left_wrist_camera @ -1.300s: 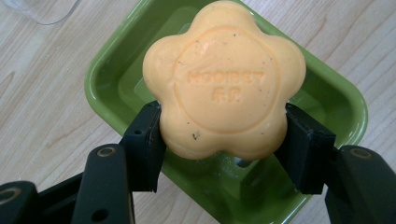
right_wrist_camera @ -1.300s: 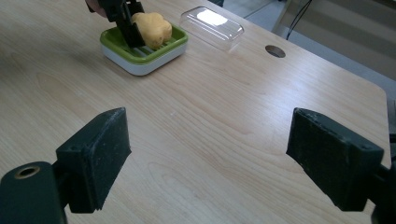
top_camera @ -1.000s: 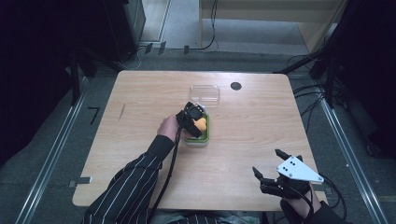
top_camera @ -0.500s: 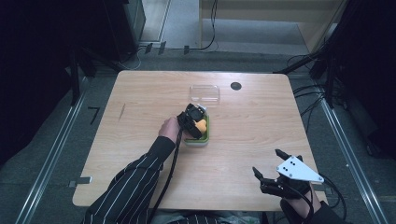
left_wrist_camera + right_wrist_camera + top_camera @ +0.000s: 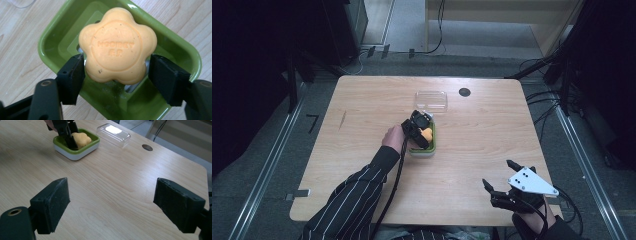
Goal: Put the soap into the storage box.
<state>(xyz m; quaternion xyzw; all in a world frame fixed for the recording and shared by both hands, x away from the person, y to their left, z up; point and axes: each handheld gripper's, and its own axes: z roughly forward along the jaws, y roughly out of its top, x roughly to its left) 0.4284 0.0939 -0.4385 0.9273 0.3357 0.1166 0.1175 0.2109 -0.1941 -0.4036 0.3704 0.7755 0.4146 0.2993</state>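
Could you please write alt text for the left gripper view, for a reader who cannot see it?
A flower-shaped orange soap lies in a green soap dish on a pale wooden table, seen close from above. The left gripper has just been opening: the soap sits between its black jaws, one jaw right at its edge, a gap showing at the other.
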